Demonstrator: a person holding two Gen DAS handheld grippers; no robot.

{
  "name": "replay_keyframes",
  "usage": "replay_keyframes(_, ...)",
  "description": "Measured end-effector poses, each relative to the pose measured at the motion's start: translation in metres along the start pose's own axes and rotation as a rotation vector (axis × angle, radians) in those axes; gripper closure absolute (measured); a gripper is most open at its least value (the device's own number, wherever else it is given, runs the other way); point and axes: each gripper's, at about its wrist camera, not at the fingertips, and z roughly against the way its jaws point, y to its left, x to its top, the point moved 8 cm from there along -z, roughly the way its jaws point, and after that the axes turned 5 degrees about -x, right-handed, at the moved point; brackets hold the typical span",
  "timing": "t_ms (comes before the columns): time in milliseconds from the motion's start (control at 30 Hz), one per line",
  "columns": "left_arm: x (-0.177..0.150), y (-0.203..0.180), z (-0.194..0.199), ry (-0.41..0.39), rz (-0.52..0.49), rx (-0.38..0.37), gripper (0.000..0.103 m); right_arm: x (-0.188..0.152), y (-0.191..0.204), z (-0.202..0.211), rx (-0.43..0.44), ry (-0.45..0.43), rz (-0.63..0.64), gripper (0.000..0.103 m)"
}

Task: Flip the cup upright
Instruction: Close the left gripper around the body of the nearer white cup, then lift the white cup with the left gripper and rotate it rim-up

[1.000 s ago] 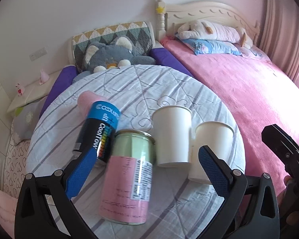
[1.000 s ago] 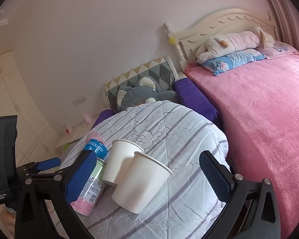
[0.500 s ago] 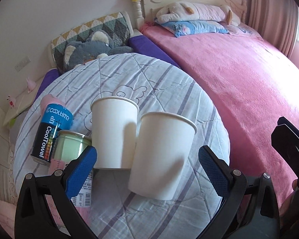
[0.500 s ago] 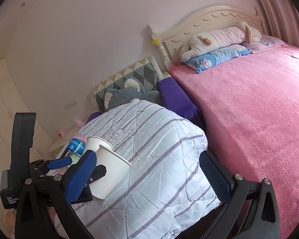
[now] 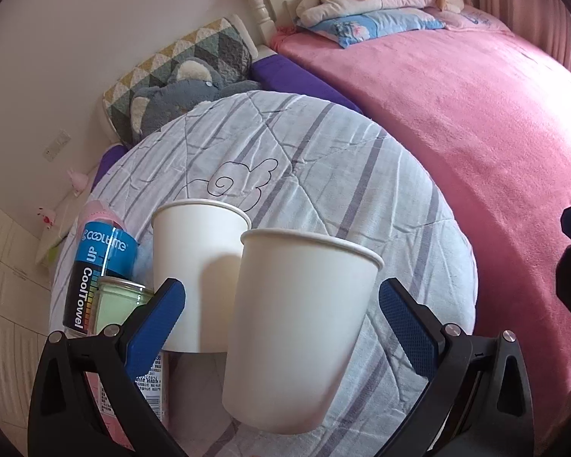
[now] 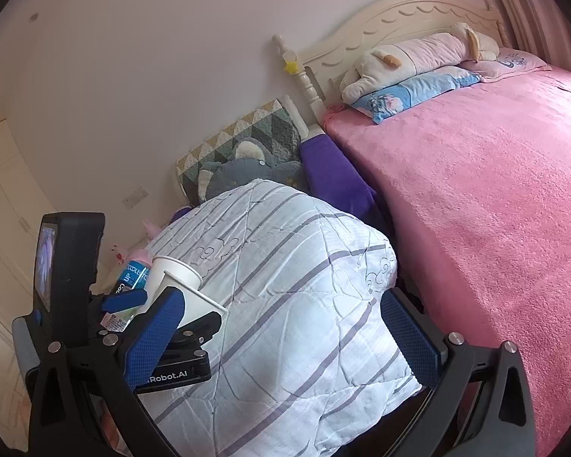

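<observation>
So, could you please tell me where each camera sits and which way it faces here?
Left wrist: on the left gripper, low over the striped quilt, facing two white paper cups; its blue fingers flank the nearer cup.
Right wrist: on the right gripper, held off to the side, facing quilt and pink bed; its own open fingers show.
Shared: cups, quilt, bed; the right view also catches the left gripper.

the right gripper [image 6: 281,329] hung wide open over the striped quilt [image 6: 300,304]; the left gripper [image 6: 163,316] flanked a white cup [image 6: 198,302].
</observation>
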Motion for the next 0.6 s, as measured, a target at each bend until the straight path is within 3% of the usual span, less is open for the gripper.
replay_keyframes(133, 0.000, -0.004, 0.003, -0.002, 0.001, -0.024, 0.003, 0.000, -0.003, -0.001, 0.002, 0.002, -0.010, 0.000)
replay_keyframes(267, 0.001, -0.016, 0.008, -0.001, 0.008, -0.110, 0.008, 0.001, -0.003, 0.000, 0.003, -0.001, -0.010, 0.000)
replay_keyframes(333, -0.002, -0.014, -0.001, 0.026, -0.002, -0.070, 0.012, 0.002, -0.003, 0.000, 0.002, 0.001, -0.009, 0.000)
replay_keyframes(467, -0.008, -0.013, -0.010, 0.061, 0.031, -0.109, 0.026, 0.003, -0.002, 0.000, 0.003, 0.000, -0.003, 0.000)
replay_keyframes(600, -0.007, -0.008, -0.008, 0.040, 0.052, -0.126, 0.029, 0.003, -0.003, -0.002, 0.003, 0.002, -0.007, 0.000)
